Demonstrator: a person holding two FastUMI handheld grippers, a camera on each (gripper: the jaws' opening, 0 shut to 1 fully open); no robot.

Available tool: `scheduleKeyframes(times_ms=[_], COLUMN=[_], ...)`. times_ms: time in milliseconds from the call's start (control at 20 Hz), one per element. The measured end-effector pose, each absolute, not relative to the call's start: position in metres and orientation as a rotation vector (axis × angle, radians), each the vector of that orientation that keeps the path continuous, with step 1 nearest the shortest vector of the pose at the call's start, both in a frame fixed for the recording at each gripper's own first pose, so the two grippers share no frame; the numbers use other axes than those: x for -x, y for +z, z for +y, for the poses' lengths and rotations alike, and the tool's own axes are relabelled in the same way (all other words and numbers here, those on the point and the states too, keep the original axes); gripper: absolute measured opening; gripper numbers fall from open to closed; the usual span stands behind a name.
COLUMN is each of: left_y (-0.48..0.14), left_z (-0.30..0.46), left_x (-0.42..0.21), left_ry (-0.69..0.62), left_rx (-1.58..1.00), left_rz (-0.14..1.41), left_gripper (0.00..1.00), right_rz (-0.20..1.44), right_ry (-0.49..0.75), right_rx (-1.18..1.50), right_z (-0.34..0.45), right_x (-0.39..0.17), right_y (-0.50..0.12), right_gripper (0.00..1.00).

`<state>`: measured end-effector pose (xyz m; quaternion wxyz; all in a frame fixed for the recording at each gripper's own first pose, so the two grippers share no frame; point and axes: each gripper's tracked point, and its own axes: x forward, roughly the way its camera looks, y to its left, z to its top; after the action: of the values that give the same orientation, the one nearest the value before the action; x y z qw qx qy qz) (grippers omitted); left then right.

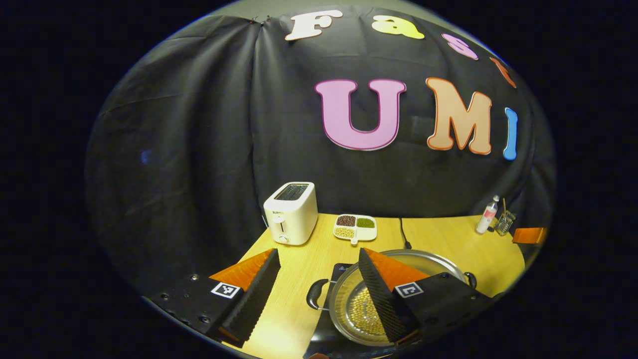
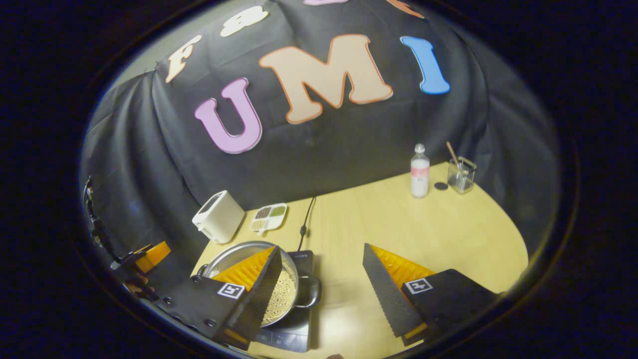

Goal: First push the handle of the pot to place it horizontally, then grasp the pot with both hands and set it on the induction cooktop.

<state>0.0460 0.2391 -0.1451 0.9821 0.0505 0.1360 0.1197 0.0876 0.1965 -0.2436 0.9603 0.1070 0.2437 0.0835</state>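
Where black cloth ends, yellow tabletop (image 2: 398,219).

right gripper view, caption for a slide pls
Pot of beans on the induction cooktop, open right gripper straddling its handle.

Draped black cloth wall (image 1: 199,149) behind light wooden table (image 2: 398,224); white two-slot toaster (image 1: 290,212) far left, clear plastic bottle (image 2: 419,172) far right.

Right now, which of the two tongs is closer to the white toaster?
Left. The toaster stands just ahead of the left tongs; the right tongs are on the other side of the pot, which lies between them and the toaster.
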Motion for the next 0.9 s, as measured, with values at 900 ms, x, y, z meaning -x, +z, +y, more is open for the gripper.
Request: scheduleKeyframes(times_ms=[900], left_y=[-0.041], left_z=[0.124], left_x=[0.037], left_ry=[0.285], left_rx=[-0.046], left_rz=[-0.035], left_gripper=[0.96], right_rz=[0.138], right_ry=[0.225], right_rx=[-0.108], right_z=[0.110], right_x=[-0.032], right_y=[-0.107], right_gripper=[0.92])
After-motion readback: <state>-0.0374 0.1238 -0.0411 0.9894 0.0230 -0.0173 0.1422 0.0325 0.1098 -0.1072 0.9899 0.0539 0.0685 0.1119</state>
